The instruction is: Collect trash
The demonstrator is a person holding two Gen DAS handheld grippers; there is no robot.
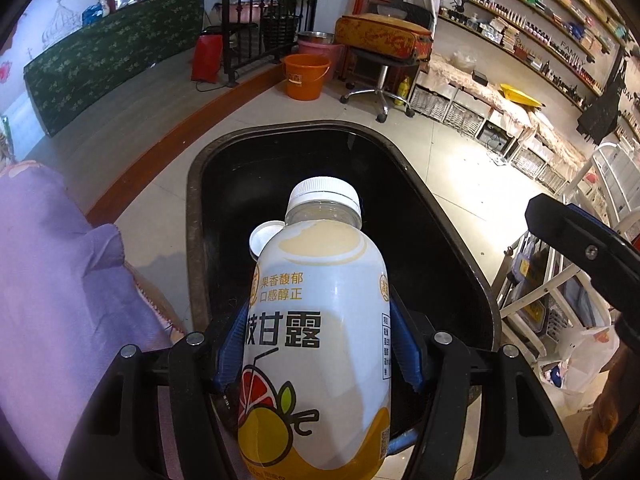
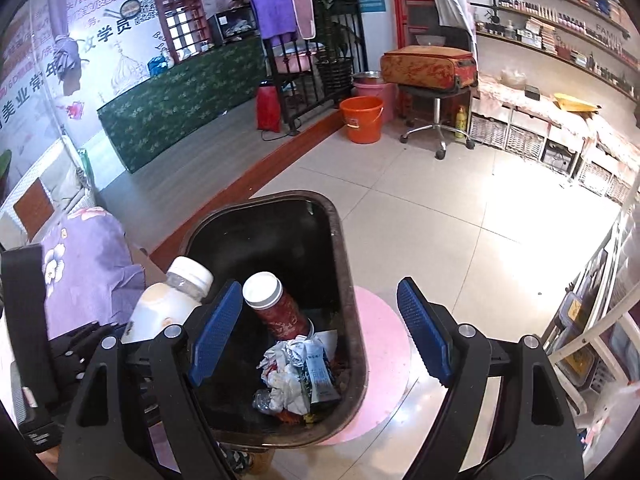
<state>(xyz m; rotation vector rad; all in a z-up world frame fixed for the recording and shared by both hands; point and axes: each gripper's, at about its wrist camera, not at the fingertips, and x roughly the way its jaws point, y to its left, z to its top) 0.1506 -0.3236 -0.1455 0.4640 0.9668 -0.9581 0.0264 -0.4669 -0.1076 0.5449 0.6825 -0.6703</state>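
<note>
my left tongs point(image 1: 320, 360) grip a white-capped drink bottle point(image 1: 320, 320) over the black trash bin point(image 2: 352, 280) ahead, while my right tongs point(image 2: 320, 328) hang released above a red cup point(image 2: 280, 312) and crumpled wrappers point(image 2: 296, 376) inside.

Bottle point(image 1: 320, 320) label: "果香馥郁", "口感醇正", large "甘露". Wall poster point(image 2: 36, 96): "美业", "学员". Red phone-booth cabinet point(image 2: 182, 20): "TELEPHONE". Shelf wall lettering point(image 1: 572, 50): "FAMILY".

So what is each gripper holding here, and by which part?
The left gripper clamps the white-capped drink bottle across its labelled body, above the black bin. The right gripper is open, holding nothing.
</note>
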